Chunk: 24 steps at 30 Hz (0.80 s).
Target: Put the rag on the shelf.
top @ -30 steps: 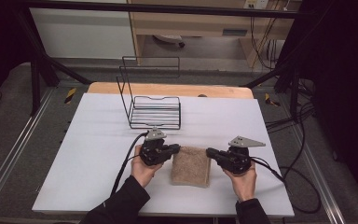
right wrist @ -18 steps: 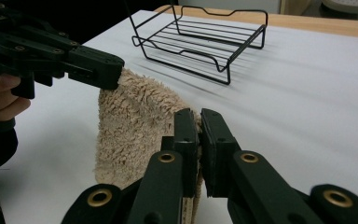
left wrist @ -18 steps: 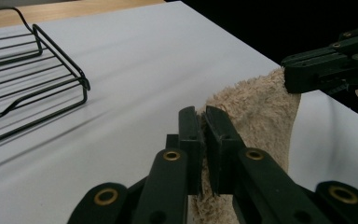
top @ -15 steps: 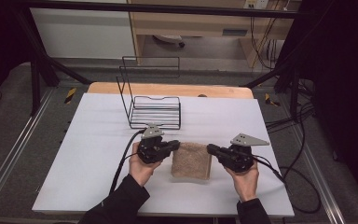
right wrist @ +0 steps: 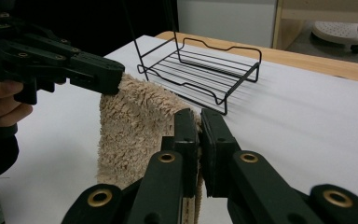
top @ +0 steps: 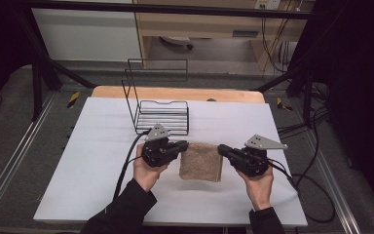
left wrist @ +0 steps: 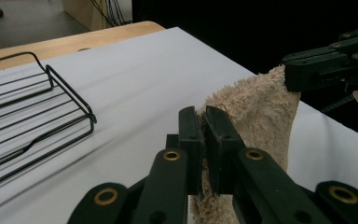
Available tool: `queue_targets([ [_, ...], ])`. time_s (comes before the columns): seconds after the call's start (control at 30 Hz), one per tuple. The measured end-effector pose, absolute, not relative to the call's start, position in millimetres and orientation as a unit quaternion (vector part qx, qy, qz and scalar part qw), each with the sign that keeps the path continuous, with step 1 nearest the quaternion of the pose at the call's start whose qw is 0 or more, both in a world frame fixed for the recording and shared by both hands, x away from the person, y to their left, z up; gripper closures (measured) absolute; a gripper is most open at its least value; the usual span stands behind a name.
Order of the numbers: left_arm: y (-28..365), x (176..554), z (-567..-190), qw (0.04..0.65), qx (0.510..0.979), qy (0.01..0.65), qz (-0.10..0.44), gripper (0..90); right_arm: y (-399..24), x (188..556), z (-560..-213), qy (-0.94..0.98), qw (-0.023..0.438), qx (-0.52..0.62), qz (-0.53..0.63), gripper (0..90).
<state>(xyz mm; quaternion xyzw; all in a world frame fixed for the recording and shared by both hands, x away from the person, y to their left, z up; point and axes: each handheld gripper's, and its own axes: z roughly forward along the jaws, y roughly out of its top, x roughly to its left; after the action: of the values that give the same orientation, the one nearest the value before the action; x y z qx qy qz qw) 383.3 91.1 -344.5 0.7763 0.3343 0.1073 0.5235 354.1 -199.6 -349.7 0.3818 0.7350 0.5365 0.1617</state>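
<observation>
Towel hangs between left gripper and right gripper, each clamped on a top corner; lift both evenly, keeping the edge tight.

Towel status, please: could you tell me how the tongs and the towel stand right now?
Left tongs shut on towel corner. Right tongs shut on the opposite corner. Towel hangs between them. Wire rack behind, apart.

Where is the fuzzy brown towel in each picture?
High view: the towel hangs at the centre, between the left gripper and the right gripper.
Left gripper view: right of centre, pinched in the near jaws.
Right gripper view: left of centre, pinched in the near jaws.
Shared landmark: the black wire rack, behind the towel.
</observation>
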Motion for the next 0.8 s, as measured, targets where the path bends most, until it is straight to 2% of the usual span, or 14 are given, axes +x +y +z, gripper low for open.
queue_targets([
  [0.8, 112, 386, -310, 0.555, 0.750, 0.329, 0.147, 84.9, -180, 364, -313, 0.719, 0.193, 0.352, 0.567, 85.8],
])
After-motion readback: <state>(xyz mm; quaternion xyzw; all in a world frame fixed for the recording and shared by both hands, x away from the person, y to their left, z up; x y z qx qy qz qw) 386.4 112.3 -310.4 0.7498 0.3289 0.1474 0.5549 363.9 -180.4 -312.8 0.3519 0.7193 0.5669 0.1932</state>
